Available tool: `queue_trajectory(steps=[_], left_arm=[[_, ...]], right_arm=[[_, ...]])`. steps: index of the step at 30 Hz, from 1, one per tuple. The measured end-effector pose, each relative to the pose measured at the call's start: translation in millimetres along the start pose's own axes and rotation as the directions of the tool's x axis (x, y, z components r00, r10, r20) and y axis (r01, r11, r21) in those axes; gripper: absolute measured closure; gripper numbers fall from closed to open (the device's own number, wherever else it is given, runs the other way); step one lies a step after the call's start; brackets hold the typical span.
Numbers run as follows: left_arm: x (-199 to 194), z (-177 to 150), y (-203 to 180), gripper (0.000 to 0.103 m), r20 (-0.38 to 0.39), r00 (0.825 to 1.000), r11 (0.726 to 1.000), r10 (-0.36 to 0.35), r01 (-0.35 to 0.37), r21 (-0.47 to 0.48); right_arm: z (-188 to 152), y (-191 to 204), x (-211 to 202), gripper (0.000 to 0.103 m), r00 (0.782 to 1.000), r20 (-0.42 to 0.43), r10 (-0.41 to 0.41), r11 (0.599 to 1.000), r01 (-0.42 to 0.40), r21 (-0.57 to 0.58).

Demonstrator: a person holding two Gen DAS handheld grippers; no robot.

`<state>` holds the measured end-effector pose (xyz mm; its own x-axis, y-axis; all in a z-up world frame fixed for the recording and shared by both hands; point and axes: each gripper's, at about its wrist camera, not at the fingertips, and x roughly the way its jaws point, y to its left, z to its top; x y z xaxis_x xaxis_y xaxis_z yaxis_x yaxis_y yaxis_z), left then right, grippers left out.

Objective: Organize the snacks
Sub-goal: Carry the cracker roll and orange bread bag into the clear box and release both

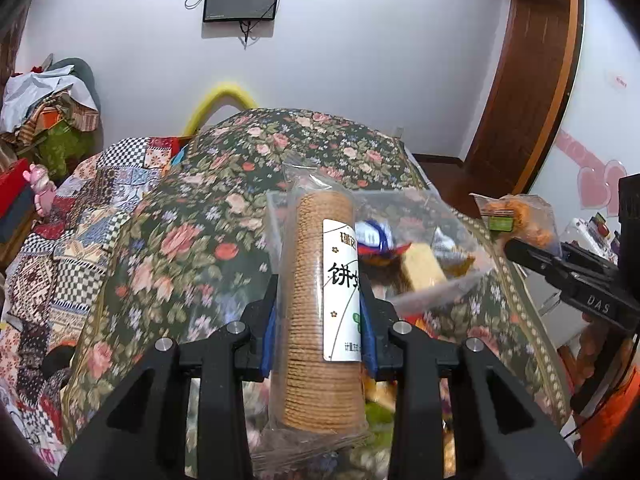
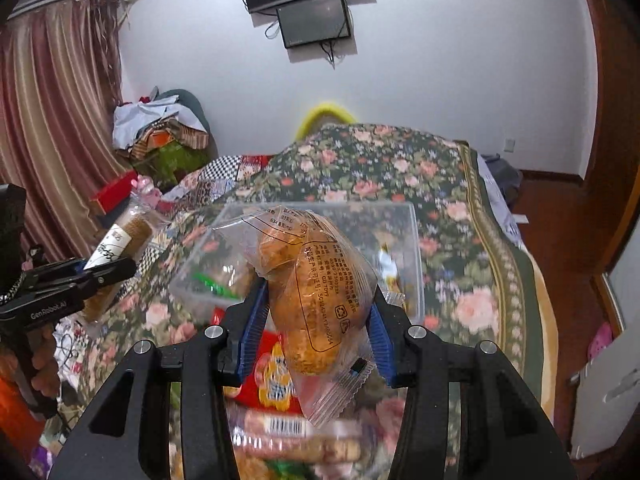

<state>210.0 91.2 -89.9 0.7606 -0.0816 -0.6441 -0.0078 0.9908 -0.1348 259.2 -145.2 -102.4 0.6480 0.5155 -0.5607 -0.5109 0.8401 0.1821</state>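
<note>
Hand-held grippers (image 1: 318, 312) (image 2: 316, 316) tilt downward, clamping biscuit roll (image 1: 320, 300) and pastry packet (image 2: 312, 292).

Both my wrist cameras are looking forward and downward along their fingers, close over the floral bedspread (image 1: 168, 240) (each catching the other tool at frame edge), sharing the clear bin (image 2: 412, 240).

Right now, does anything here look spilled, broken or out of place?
Nothing looks spilled or damaged. The left gripper holds a sealed biscuit roll, the right gripper a sealed pastry bag. The clear bin sits on the floral bedspread, with loose snack packs scattered in front, still unsorted.
</note>
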Motion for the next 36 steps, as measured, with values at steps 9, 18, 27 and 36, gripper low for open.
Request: queue_trajectory(steps=[9,18,27,36], left_arm=[[52,25,-5,0.070,-0.034,0.999,1.000,-0.024,0.024,-0.018],[95,35,-10,0.069,-0.085,0.996,1.000,-0.014,0.013,-0.015],[118,32,-12,0.069,-0.128,0.991,0.999,0.043,-0.043,-0.001],[103,32,-12,0.068,-0.106,0.994,0.999,0.040,-0.042,-0.015]], right_arm=[[20,-11,39,0.059,1.000,-0.024,-0.020,1.000,0.021,0.023],[27,-24,80,0.059,0.994,-0.089,-0.062,0.997,0.065,0.040],[24,-23,104,0.059,0.987,-0.146,-0.072,0.997,0.075,0.020],[24,-16,88,0.052,0.990,-0.120,-0.074,0.997,0.075,0.002]])
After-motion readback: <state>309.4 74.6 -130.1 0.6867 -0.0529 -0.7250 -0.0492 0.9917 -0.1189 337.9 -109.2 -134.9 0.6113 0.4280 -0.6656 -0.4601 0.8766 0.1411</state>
